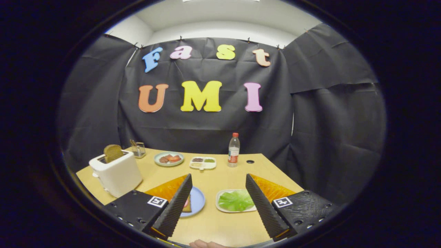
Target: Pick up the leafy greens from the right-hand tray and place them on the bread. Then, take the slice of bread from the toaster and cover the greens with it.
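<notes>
A green lettuce leaf (pixel 235 201) lies on a white tray (pixel 220 206) just inside the right finger. A blue plate (pixel 197 201) holds a slice of bread (pixel 187 206), mostly hidden behind the left finger. Further back on the left stands a white toaster (pixel 117 174) with a brown bread slice (pixel 112 152) sticking up from its slot. My gripper (pixel 218 182) is open and held above the wooden table (pixel 213 224), empty, with the plate and tray between and below its fingers.
At the back of the table are a plate of red and brown food (pixel 168 158), a small white divided dish (pixel 203 162), a plastic bottle with a red cap (pixel 233 150) and a small glass holder (pixel 138 149). A fingertip of a hand (pixel 203 244) shows at the near edge.
</notes>
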Tool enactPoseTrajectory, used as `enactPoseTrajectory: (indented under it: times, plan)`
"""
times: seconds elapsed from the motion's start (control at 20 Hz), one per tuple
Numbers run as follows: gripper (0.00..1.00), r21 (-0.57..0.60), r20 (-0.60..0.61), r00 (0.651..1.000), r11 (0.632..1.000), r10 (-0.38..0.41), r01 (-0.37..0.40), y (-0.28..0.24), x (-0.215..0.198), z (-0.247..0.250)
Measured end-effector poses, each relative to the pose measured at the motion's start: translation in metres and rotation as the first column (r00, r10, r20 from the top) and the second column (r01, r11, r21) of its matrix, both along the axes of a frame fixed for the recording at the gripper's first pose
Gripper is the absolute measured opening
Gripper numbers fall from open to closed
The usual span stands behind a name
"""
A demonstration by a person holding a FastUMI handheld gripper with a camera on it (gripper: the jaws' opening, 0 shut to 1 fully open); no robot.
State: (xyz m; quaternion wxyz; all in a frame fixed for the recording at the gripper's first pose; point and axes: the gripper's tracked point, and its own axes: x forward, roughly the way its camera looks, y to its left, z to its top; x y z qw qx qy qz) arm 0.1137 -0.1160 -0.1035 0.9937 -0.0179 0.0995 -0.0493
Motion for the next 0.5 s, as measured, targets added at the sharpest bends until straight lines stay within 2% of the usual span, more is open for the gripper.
enactPoseTrajectory:
  times: [0.2,0.3,0.5]
  plan:
    - [0.96,0.005,-0.136,0.988,0.998,-0.068,0.070,-0.044,0.047,-0.055]
    - [0.96,0.023,-0.244,0.965,0.995,-0.090,0.099,-0.057,0.068,-0.095]
    - [0.96,0.091,-0.393,0.917,0.989,-0.068,0.113,-0.057,0.090,-0.149]
